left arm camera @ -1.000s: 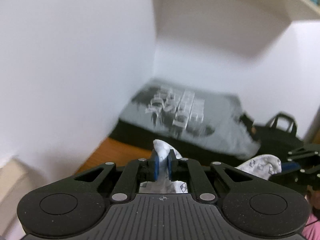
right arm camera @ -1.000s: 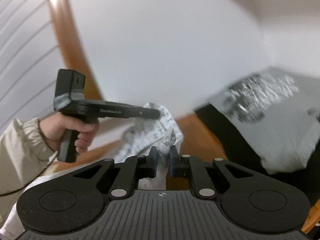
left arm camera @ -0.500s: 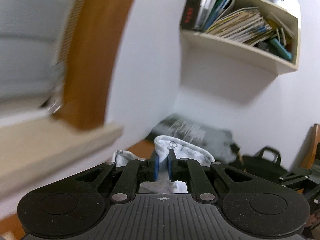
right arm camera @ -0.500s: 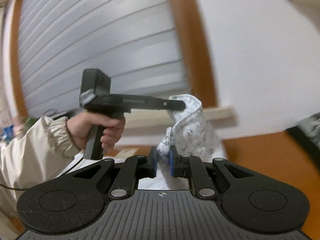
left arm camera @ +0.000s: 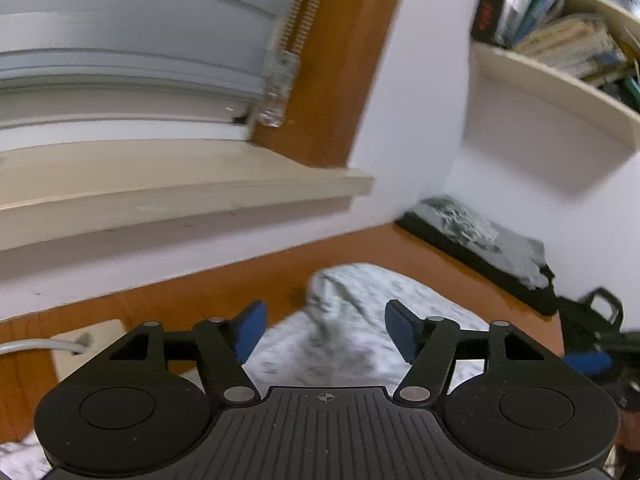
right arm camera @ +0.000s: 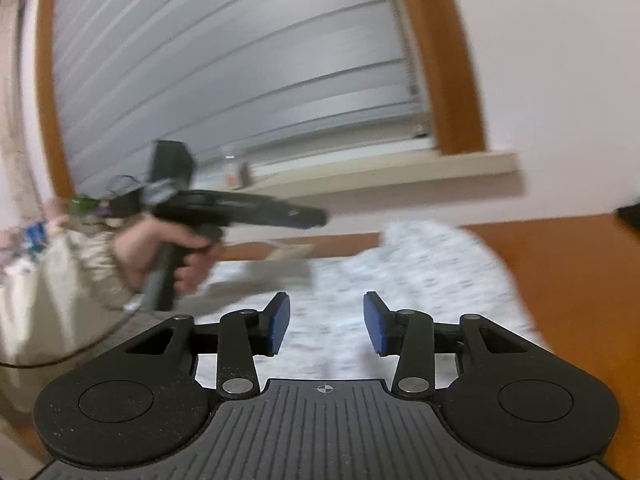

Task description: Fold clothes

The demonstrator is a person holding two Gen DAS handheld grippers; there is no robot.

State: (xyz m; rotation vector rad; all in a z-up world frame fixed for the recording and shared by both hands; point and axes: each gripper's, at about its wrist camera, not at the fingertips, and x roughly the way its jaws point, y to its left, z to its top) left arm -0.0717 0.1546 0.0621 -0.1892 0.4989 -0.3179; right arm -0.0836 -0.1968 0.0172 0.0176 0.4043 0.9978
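Both pairs of fingers, clamped on the patterned garment half a second ago, now gape above it; regrip an edge squarely before folding.

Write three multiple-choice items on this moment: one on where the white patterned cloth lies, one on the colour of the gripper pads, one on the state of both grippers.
1. Where does the white patterned garment lie?
A. On the beige window sill
B. On the orange-brown wooden tabletop
C. On the wall shelf

2. What colour are the pads on the gripper fingers?
A. Red
B. Green
C. Blue

3. What is the state of the left gripper and the right gripper?
A. Both open, holding nothing
B. Both shut on the garment
C. Left open, right shut on the garment

Answers:
1 B: the garment spreads over the wooden tabletop, below the sill.
2 C: blue pads show on the fingers in both wrist views.
3 A: each wrist view shows a wide gap between the fingers, with the cloth lying beyond, ungripped.
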